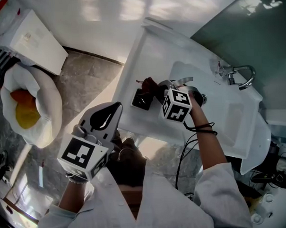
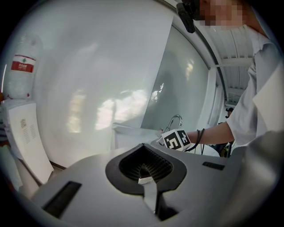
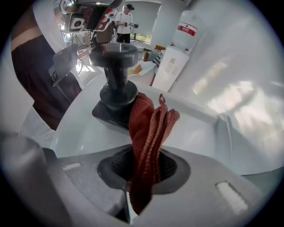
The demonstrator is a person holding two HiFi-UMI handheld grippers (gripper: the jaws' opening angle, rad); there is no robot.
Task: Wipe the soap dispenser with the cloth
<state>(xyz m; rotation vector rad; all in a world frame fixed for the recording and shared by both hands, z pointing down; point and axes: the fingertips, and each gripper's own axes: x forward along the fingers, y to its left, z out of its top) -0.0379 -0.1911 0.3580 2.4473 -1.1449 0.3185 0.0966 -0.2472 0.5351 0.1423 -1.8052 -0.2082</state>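
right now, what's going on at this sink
A person holds a gripper in each hand. The right claw is shut on a red cloth, holding it up against the side of a black soap dispenser that stands on the front rim of the white sink. The left claw is shut on nothing and hangs back, off the sink's front edge.

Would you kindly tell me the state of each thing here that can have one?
Left hand-held gripper: shut, nothing between its jaws.
Right hand-held gripper: shut on the cloth.
Cloth: bunched, standing up against the soap dispenser.
Soap dispenser: upright on the sink rim.
Faucet: no water seen running.
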